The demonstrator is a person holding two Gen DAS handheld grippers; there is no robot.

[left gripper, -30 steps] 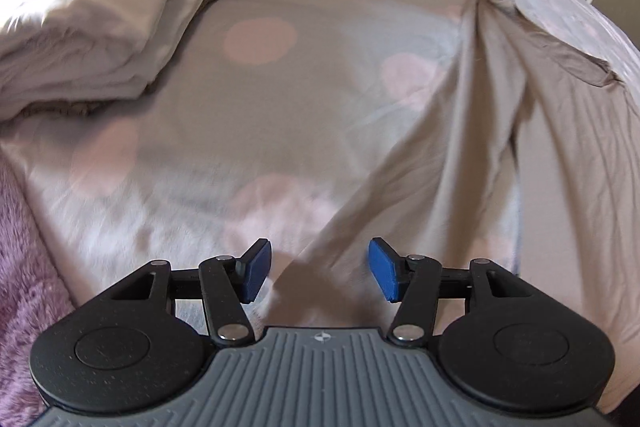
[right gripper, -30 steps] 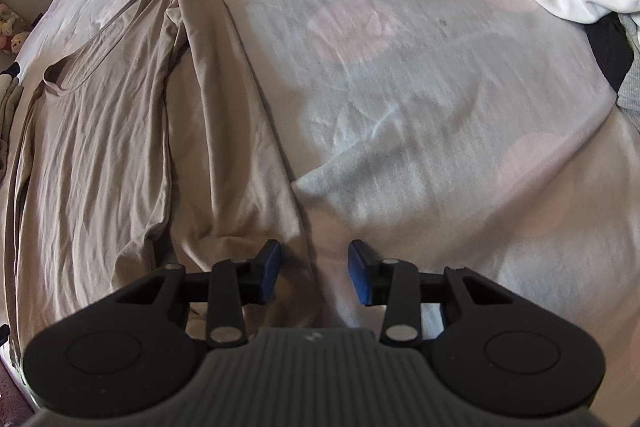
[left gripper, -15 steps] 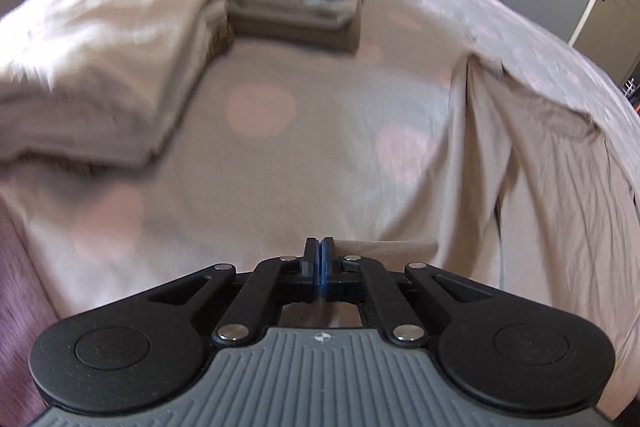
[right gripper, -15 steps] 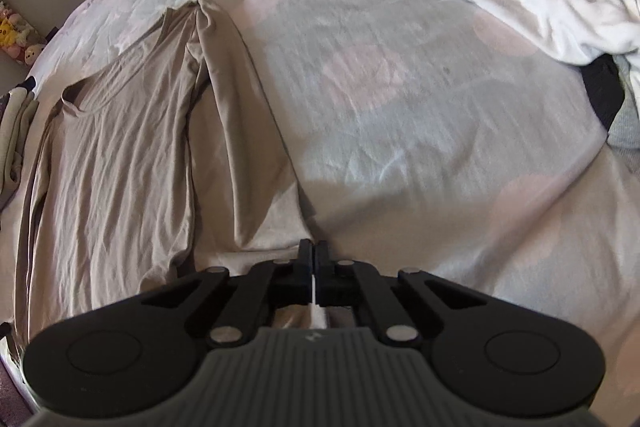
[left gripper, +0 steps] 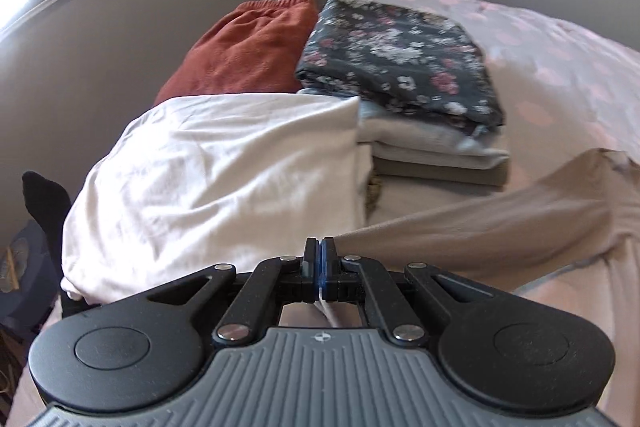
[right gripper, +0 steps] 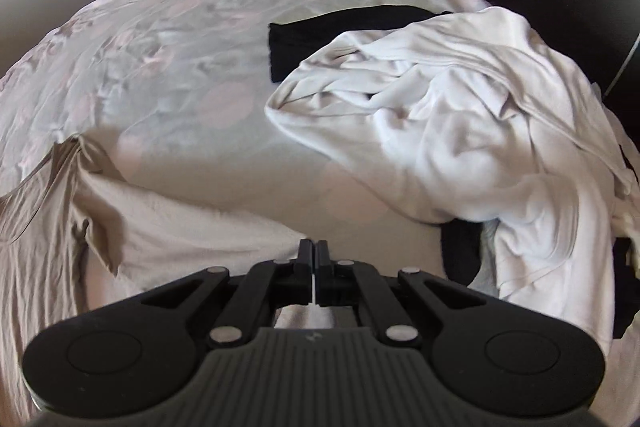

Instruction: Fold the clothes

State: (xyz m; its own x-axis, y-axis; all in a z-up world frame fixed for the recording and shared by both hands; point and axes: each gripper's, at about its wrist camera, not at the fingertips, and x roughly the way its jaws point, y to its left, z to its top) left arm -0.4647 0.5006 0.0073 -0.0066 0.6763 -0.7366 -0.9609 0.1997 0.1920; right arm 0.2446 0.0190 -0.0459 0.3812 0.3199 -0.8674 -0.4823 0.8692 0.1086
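On the bed [right gripper: 192, 39], both claws are pinching the beige garment [left gripper: 480, 231]: the left gripper [left gripper: 319, 269] and right gripper [right gripper: 313, 267] are each clenching an edge, lifting it beside the folded stack [left gripper: 420, 131].

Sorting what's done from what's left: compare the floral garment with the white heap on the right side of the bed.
The floral garment is dark, patterned and folded flat, topping a neat stack; the white heap is plain, crumpled and unfolded, sprawled over a black garment. Both lie on the bed, untouched by either claw.
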